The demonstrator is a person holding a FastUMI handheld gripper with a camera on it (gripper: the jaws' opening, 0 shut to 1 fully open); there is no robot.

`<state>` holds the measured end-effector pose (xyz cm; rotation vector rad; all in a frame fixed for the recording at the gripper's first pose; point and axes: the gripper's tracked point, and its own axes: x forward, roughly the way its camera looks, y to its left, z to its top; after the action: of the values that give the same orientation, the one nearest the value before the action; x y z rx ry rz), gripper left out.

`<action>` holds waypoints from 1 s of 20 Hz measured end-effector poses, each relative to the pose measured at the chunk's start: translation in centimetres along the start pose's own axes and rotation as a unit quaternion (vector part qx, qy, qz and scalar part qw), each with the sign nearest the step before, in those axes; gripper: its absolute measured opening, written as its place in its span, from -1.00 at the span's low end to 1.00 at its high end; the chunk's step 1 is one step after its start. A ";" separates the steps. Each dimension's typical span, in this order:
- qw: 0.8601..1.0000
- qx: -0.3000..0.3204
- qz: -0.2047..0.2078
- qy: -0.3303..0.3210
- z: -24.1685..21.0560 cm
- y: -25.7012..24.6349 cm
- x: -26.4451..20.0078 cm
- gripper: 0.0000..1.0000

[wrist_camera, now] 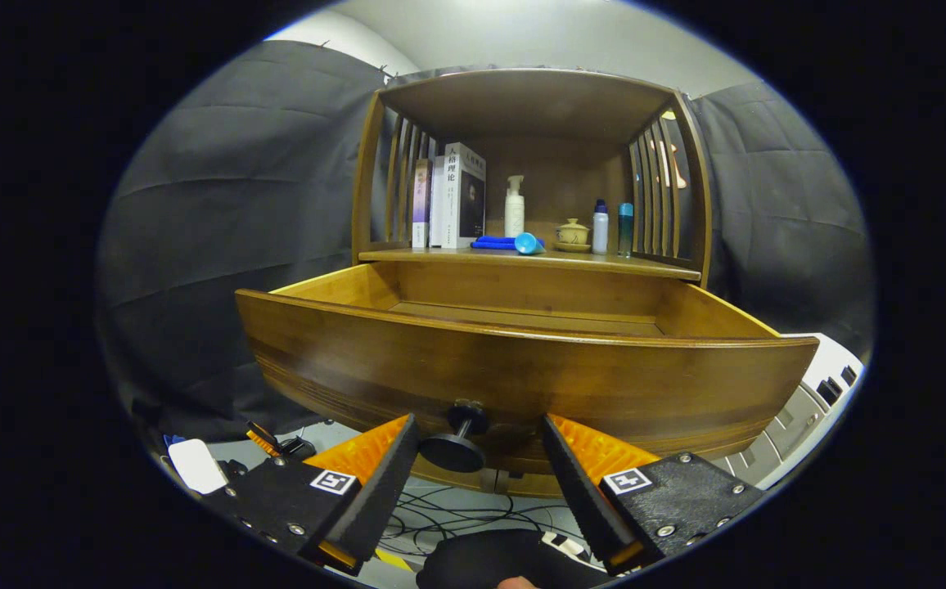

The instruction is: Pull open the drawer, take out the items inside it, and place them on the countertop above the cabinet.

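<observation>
The wooden drawer (522, 368) is pulled out toward me, its front panel close ahead. Its dark round knob (455, 446) sits between my fingers, nearer the left one, and neither finger presses on it. My gripper (479, 438) is open, level with the knob below the drawer's rim. The drawer's inside is mostly hidden by the front panel; I see only a strip of bare wooden floor at its back. Above is the cabinet's countertop (538, 260), with a blue item (514, 243) lying on it.
On the countertop stand books (452, 204), a white pump bottle (514, 209), a small lidded cup (573, 233) and two slim bottles (610, 227), under a wooden roof with slatted sides. Cables and a power strip lie on the floor below. A white device (808, 409) stands at the right.
</observation>
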<state>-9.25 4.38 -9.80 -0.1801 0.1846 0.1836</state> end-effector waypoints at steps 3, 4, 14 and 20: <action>1.000 0.005 -0.022 0.001 0.3 -0.9 0.9 0.87; 0.999 0.010 -0.033 0.004 0.4 -1.5 1.4 0.87; 0.998 -0.012 -0.067 -0.006 0.8 -2.0 2.8 0.87; 0.997 -0.001 -0.074 -0.004 1.4 -2.3 4.5 0.87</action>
<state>-4.23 3.16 -8.94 -0.1933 0.1631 0.0372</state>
